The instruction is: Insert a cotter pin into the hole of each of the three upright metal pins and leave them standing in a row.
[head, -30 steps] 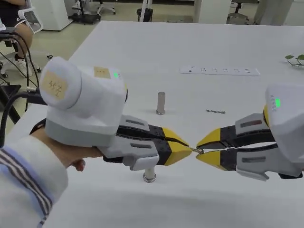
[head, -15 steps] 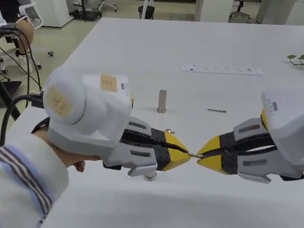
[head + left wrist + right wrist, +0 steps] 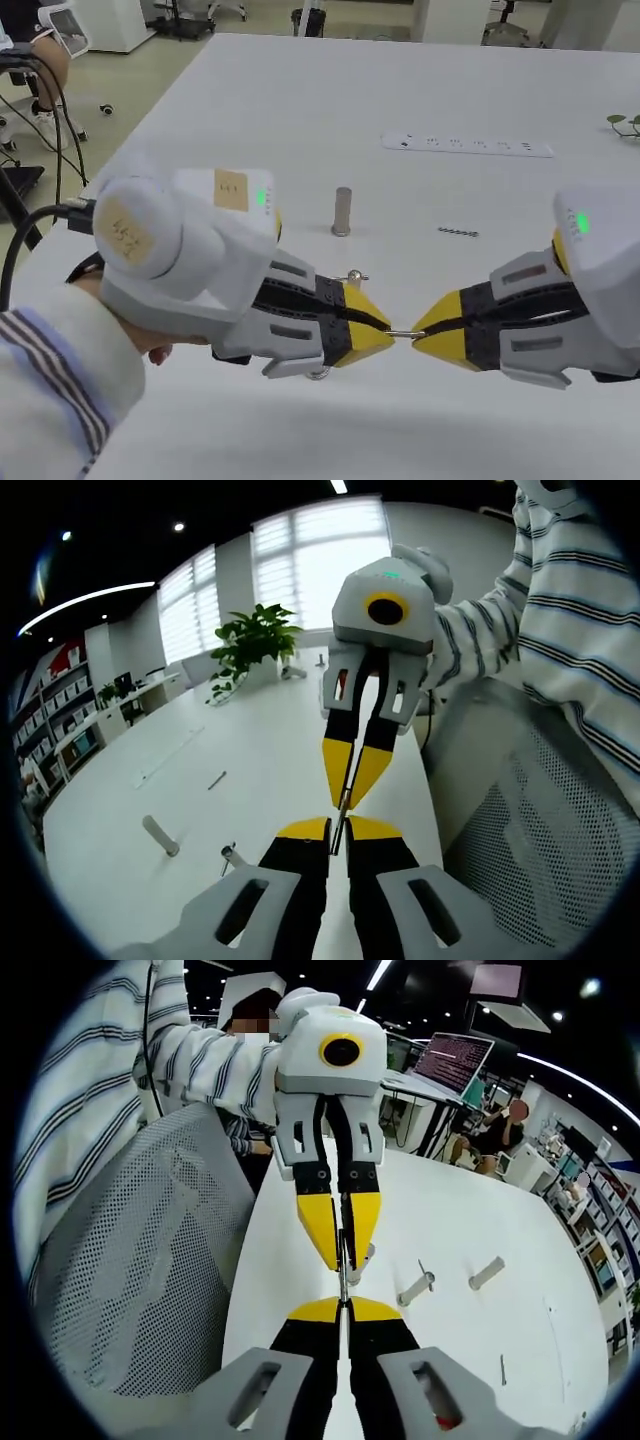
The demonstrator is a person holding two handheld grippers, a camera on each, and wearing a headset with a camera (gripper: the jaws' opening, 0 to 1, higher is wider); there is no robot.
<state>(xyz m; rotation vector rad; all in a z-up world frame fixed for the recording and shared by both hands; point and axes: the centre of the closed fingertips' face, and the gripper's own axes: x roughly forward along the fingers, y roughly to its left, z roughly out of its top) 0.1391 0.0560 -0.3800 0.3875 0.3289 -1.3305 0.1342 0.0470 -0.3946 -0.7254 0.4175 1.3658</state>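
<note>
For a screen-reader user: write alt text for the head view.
Two yellow-tipped tools meet tip to tip above a white table, the left tool and right tool both shut on one thin cotter pin between them. Behind them stands an upright metal pin, with a loose cotter pin lying further right in the picture.

The left gripper [image 3: 388,330] and the right gripper [image 3: 416,334] lie level, pointing straight at each other with their tips almost meeting. Each has its jaws closed on one end of the thin cotter pin [image 3: 402,334] bridging the gap. A hand [image 3: 150,340] in a striped sleeve [image 3: 50,390] grips the left gripper's rear.
</note>
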